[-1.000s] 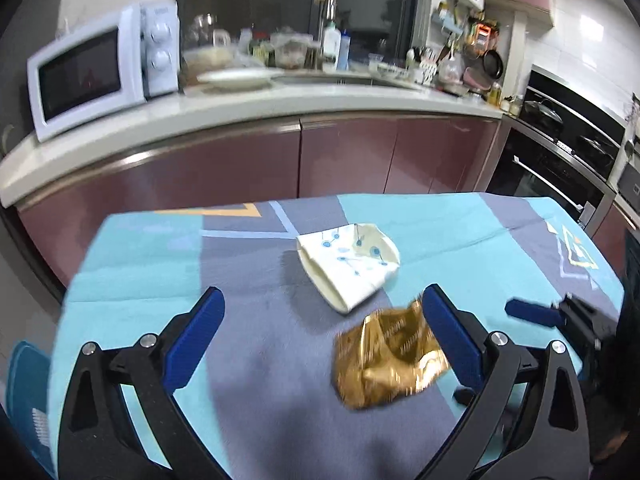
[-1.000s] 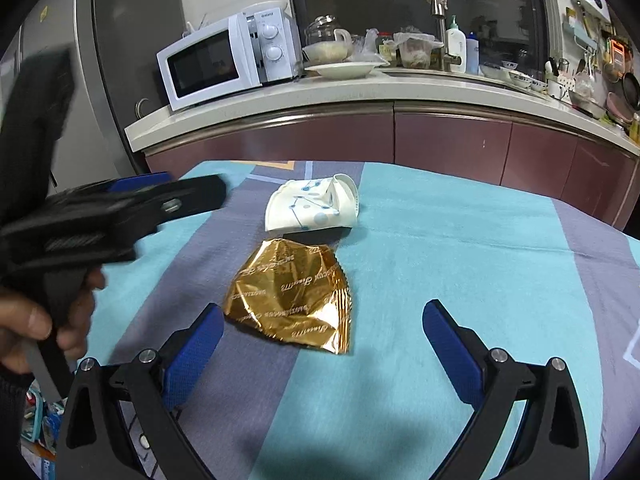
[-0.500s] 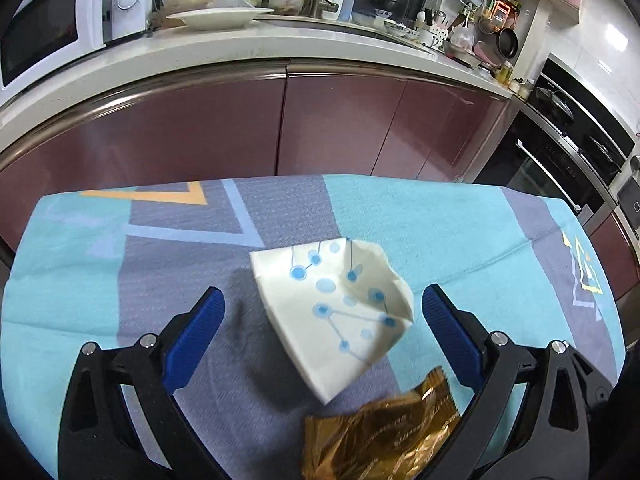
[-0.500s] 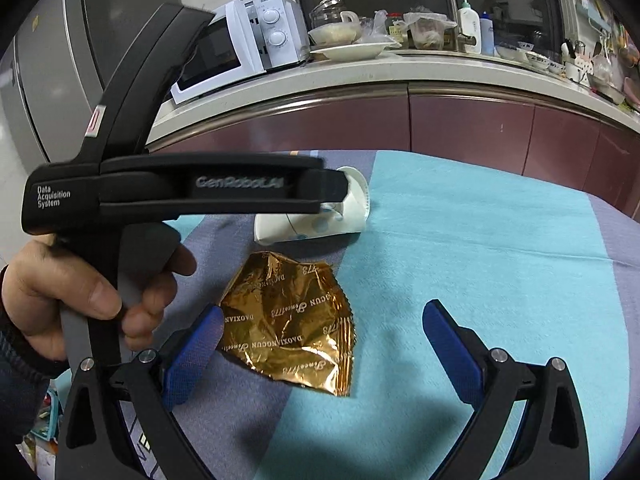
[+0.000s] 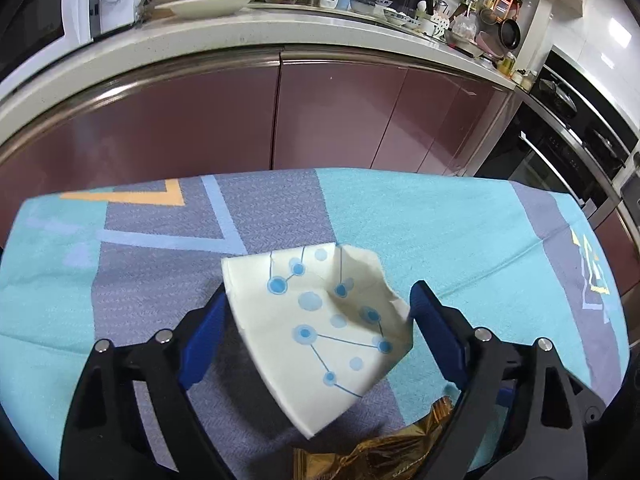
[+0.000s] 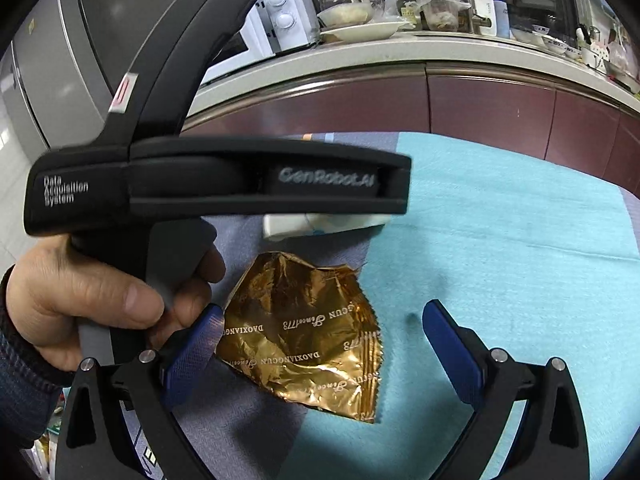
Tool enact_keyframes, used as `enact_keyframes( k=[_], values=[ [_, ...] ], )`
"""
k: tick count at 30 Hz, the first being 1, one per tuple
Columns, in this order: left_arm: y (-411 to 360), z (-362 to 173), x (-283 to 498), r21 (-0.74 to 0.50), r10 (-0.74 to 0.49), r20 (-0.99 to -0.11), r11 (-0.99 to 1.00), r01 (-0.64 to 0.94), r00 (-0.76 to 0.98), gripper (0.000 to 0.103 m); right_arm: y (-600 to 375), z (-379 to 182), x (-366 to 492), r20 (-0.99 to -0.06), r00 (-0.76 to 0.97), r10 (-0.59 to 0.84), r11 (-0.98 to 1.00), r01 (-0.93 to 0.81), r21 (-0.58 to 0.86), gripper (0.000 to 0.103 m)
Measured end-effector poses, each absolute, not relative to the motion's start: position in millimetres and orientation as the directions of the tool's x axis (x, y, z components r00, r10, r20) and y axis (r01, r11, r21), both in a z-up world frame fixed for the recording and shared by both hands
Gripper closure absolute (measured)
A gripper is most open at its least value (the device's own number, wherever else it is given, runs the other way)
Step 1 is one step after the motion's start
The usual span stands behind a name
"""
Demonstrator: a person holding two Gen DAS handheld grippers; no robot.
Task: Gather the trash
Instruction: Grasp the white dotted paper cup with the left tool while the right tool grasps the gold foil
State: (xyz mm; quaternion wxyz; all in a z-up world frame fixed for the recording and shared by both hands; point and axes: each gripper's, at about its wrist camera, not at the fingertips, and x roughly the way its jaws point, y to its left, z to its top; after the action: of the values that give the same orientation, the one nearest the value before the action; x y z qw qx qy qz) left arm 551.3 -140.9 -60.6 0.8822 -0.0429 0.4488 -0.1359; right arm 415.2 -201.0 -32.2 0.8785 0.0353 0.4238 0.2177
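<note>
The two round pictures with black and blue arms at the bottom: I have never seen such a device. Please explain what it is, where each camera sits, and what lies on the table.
No robot is here. A person holds a hand tool in each hand, each with two blue-padded fingers and a wide-angle camera looking forward along them.

The left tool's camera shows the left gripper around a crushed paper cup with blue dots. Its jaws are closing, with the cup between them, not yet firmly squeezed.

The right tool's camera shows the right gripper open over a gold snack wrapper, not holding it. The black body above it is the left tool, gripped by the person's left hand.

Cup and wrapper both lie on a table under a blue and grey cloth.
</note>
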Motion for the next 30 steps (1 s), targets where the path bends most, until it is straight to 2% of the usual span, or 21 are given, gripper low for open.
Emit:
enact_keyframes(
  k=[2, 3, 4, 7, 9, 14, 17, 18, 19, 20, 22, 25, 30],
  values=[
    [-140.0, -61.3, 552.2, -0.213, -0.288, -0.775, 0.957, 0.197, 0.563, 0.016, -198.4, -33.1, 416.2, -0.737, 0.541, 0.406, 0.905, -0.353, 0.239, 0.007],
    [-139.8, -62.2, 551.3, -0.218, -0.293, -0.773, 0.956, 0.199, 0.562, 0.025, -197.8, -33.2, 418.5, -0.739, 0.539, 0.405, 0.904, -0.354, 0.238, 0.007],
    [-140.6, -63.6, 551.7, -0.224, -0.3, -0.778, 0.953, 0.204, 0.552, 0.028, -196.5, -33.7, 418.9, -0.741, 0.535, 0.406, 0.904, -0.357, 0.237, 0.007],
    [-137.7, -66.5, 549.9, -0.247, -0.319, -0.77, 0.947, 0.203, 0.553, 0.029, -195.6, -35.5, 418.1, -0.752, 0.53, 0.392, 0.907, -0.358, 0.221, 0.008],
    [-136.9, -66.1, 549.5, -0.266, -0.339, -0.762, 0.941, 0.211, 0.552, 0.034, -192.7, -35.7, 417.7, -0.757, 0.526, 0.388, 0.907, -0.366, 0.21, 0.009],
    [-134.8, -65.3, 546.2, -0.285, -0.36, -0.75, 0.933, 0.221, 0.555, 0.041, -190.6, -35.4, 415.9, -0.764, 0.533, 0.364, 0.914, -0.361, 0.184, 0.016],
    [-133.9, -62.2, 544.6, -0.295, -0.372, -0.739, 0.928, 0.227, 0.561, 0.048, -190.7, -34.5, 413.6, -0.764, 0.542, 0.35, 0.919, -0.355, 0.169, 0.029],
    [-132.8, -60.8, 543.4, -0.3, -0.381, -0.735, 0.925, 0.234, 0.562, 0.055, -191.3, -33.9, 413.2, -0.764, 0.546, 0.344, 0.922, -0.352, 0.164, 0.04],
    [-133.1, -59.1, 542.2, -0.294, -0.378, -0.734, 0.926, 0.237, 0.564, 0.055, -192.5, -33.2, 413.4, -0.762, 0.548, 0.345, 0.922, -0.352, 0.164, 0.048],
    [-133.9, -57.6, 541.7, -0.288, -0.372, -0.735, 0.928, 0.236, 0.567, 0.055, -194.0, -34.2, 413.8, -0.762, 0.55, 0.342, 0.923, -0.349, 0.163, 0.05],
    [-131.3, -58.5, 540.6, -0.291, -0.375, -0.735, 0.927, 0.237, 0.565, 0.055, -195.4, -34.4, 413.1, -0.76, 0.549, 0.349, 0.921, -0.349, 0.17, 0.067],
    [-129.4, -58.1, 538.6, -0.294, -0.376, -0.732, 0.926, 0.236, 0.568, 0.056, -197.0, -35.1, 412.2, -0.755, 0.541, 0.372, 0.913, -0.358, 0.193, 0.084],
    [-127.5, -57.6, 536.9, -0.294, -0.379, -0.728, 0.925, 0.24, 0.571, 0.057, -196.3, -34.5, 410.1, -0.745, 0.537, 0.395, 0.905, -0.365, 0.217, 0.09]
  ],
)
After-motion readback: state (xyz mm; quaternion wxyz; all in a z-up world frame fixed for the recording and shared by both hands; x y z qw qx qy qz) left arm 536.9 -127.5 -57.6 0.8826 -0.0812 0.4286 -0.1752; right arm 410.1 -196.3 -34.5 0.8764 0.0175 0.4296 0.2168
